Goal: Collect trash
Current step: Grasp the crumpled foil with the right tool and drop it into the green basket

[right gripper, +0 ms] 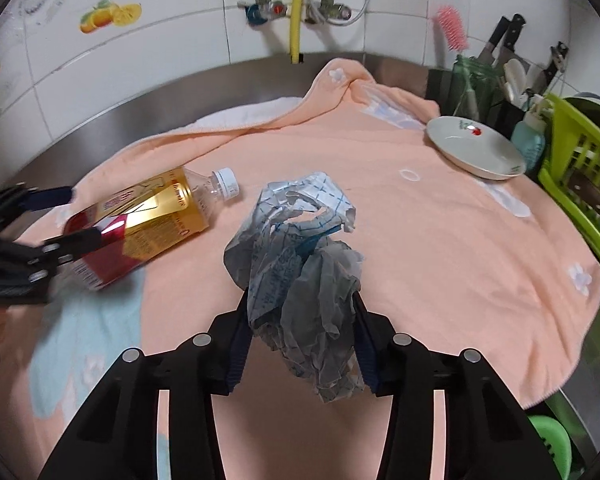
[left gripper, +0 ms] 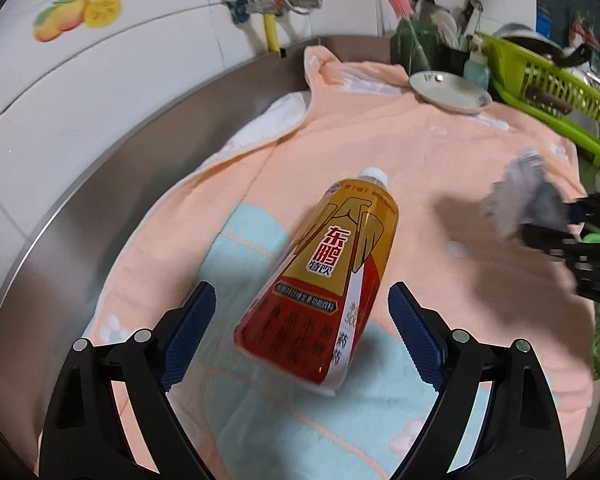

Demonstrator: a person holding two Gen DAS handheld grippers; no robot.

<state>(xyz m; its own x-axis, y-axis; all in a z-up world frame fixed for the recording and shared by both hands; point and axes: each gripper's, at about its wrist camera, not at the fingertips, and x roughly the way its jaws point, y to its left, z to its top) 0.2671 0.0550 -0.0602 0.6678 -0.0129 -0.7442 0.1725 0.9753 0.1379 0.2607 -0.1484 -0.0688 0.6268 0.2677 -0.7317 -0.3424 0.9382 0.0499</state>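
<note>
A drink bottle (left gripper: 332, 272) with a gold and red label and a white cap lies on its side on a peach towel (left gripper: 380, 136). My left gripper (left gripper: 300, 292) is open, its blue pads on either side of the bottle's base and clear of it. In the right wrist view the same bottle (right gripper: 148, 216) lies at the left, with the left gripper (right gripper: 84, 216) straddling its base. My right gripper (right gripper: 300, 296) is shut on a crumpled grey and blue plastic wrapper (right gripper: 300, 248), which sticks out above and below the pads. From the left wrist, the wrapper (left gripper: 520, 196) and right gripper (left gripper: 548, 220) appear blurred at the right.
The towel (right gripper: 440, 240) covers a steel counter (left gripper: 140, 184) against a white tiled wall. A white plate (right gripper: 474, 148) rests at the towel's far right. Beyond it stand a green dish rack (right gripper: 580, 168), a teal bottle (right gripper: 528, 140) and a knife holder (right gripper: 500, 80).
</note>
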